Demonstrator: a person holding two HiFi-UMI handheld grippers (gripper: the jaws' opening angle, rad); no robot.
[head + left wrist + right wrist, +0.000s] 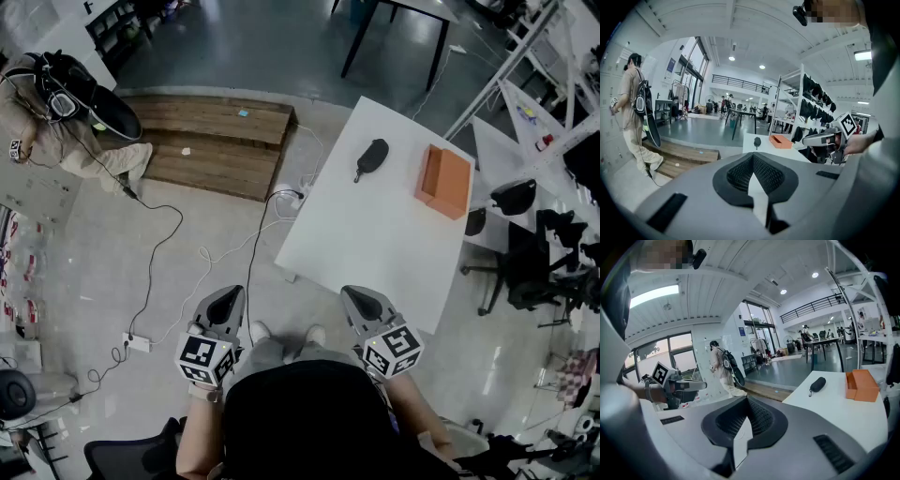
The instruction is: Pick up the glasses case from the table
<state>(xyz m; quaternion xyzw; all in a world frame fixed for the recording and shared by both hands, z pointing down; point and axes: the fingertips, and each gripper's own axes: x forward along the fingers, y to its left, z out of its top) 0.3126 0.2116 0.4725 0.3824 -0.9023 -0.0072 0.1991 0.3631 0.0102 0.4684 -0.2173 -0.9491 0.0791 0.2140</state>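
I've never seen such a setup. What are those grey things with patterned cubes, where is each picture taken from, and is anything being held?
They are hand-held two-jaw grippers: a person holds the left gripper and the right gripper. One picture comes from a camera on the person's head, looking down; the other two from cameras riding on each gripper. On the white table lie a black glasses case and an orange box. Both grippers are shut and empty, well back from the case.
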